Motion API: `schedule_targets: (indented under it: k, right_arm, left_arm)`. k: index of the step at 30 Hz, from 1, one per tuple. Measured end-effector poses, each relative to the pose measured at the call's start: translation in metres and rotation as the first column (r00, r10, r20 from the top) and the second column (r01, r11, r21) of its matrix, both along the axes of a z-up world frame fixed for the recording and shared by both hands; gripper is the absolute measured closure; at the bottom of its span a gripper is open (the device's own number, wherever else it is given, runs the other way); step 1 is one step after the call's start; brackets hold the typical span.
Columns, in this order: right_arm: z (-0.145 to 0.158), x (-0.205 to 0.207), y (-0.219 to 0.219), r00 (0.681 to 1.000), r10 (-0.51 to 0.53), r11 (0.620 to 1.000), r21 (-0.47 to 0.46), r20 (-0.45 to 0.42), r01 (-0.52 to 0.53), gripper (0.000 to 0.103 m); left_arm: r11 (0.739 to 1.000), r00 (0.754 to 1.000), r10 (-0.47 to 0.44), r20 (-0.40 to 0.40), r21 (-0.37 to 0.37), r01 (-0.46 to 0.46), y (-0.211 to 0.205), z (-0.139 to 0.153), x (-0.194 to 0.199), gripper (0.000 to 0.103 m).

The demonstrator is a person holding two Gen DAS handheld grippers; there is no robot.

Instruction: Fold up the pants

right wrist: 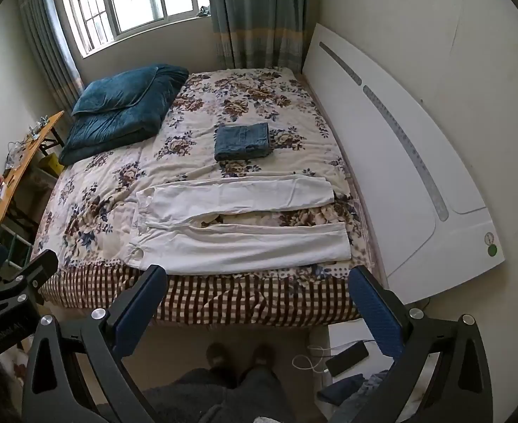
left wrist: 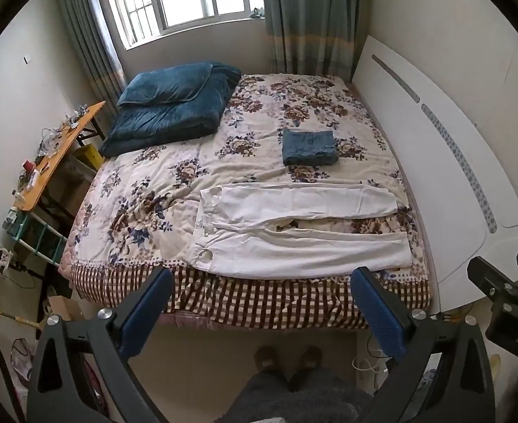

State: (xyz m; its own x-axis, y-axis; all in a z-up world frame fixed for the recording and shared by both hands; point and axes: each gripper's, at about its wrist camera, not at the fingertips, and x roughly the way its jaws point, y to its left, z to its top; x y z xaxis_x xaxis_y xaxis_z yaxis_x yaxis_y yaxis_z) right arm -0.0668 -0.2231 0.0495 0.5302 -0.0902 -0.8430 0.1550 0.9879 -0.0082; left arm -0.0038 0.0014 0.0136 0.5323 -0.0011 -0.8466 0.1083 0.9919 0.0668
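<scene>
2 hand-held grippers, left [left wrist: 262, 312] and right [right wrist: 259, 310], spread wide, holding nothing, above white pants [left wrist: 294, 229] lying unfolded.

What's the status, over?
Left gripper and right gripper open, short of bed. White pants flat, unfolded. Folded jeans beyond, clear.

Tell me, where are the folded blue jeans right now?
In both wrist views, the folded blue jeans sit on the floral bedspread past the spread-out white pants, right of the dark blue quilt.
</scene>
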Motion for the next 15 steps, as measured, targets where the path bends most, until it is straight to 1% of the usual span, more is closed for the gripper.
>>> schedule_targets:
  k: [7, 9, 10, 15]
  right_arm:
    - [0.000, -0.003, -0.001, 1.000, 0.008, 1.000, -0.001, 0.009, -0.008, 0.000]
    - [0.008, -0.010, -0.008, 1.000, 0.011, 1.000, 0.004, 0.014, -0.011, 0.000]
    - [0.009, -0.007, -0.010, 1.000, 0.013, 1.000, 0.006, 0.011, -0.013, 0.000]
    - [0.008, -0.009, -0.009, 1.000, 0.012, 1.000, 0.004, 0.013, -0.012, 0.000]
  left_arm:
    - [1.000, 1.000, -0.008, -0.001, 0.006, 0.008, -0.001, 0.006, 0.009, 0.000]
    - [1.000, 1.000, -0.005, 0.003, 0.005, 0.005, -0.003, 0.004, 0.007, 0.000]
    - [1.000, 1.000, 0.004, 0.012, -0.003, -0.004, -0.005, 0.018, 0.004, 0.000]
    - [1.000, 1.000, 0.005, 0.012, -0.002, -0.005, -0.005, 0.026, 0.014, 0.000]
